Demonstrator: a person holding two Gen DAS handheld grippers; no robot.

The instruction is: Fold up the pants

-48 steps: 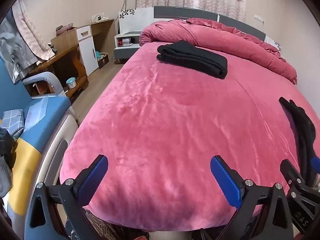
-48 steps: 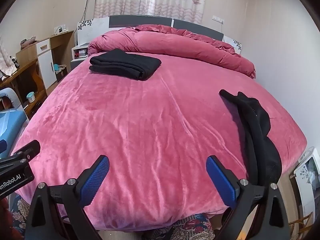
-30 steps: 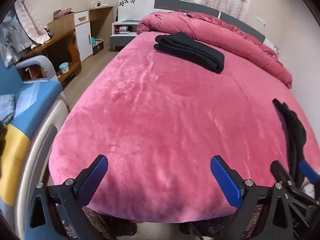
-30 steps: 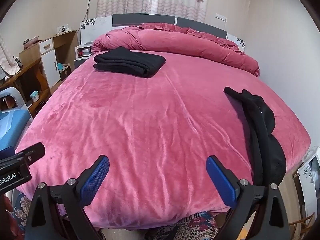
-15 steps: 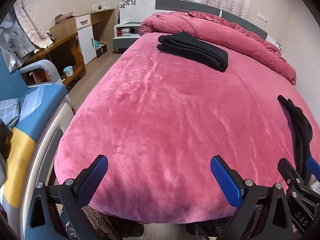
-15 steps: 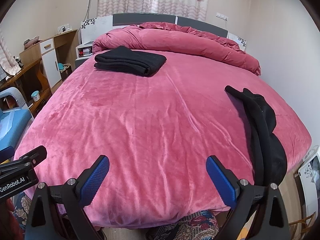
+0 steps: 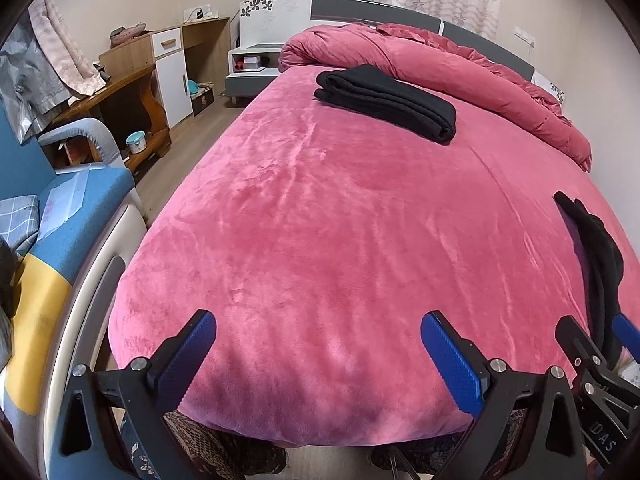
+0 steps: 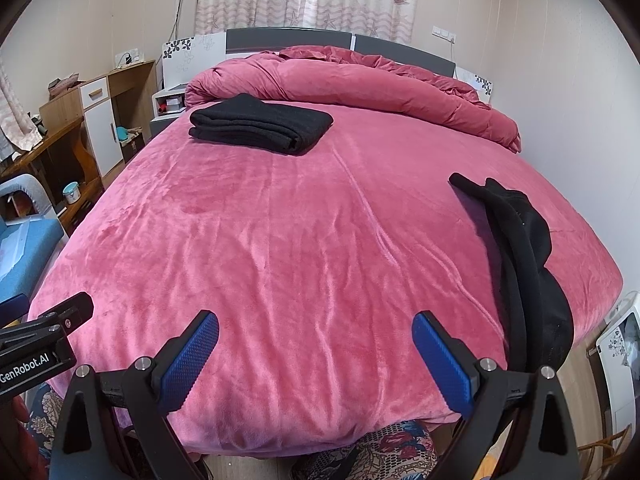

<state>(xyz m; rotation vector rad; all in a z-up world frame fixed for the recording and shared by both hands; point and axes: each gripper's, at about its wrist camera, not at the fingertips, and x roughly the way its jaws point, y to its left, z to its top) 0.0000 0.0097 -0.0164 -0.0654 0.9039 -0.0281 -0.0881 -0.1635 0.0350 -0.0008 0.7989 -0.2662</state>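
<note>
Black pants [image 8: 520, 256] lie crumpled in a long strip along the right edge of the pink bed [image 8: 288, 240], hanging over its foot corner; the left wrist view shows the same pants [image 7: 596, 256] at far right. A neatly folded black garment [image 8: 260, 126] [image 7: 388, 100] rests near the head of the bed. My left gripper [image 7: 318, 354] hovers open over the foot edge, nothing between its blue pads. My right gripper [image 8: 316, 354] is open too, empty, left of the crumpled pants.
A rolled pink duvet [image 8: 352, 84] lies across the head of the bed. A wooden desk and white cabinet [image 7: 160, 76] stand left, with a blue and yellow seat [image 7: 60, 240] close at left. A white box [image 8: 620, 344] sits by the right foot corner.
Both views shifted slightly: the cameras dipped toward the bed then rose back. Both grippers stayed open, and the garments have not moved.
</note>
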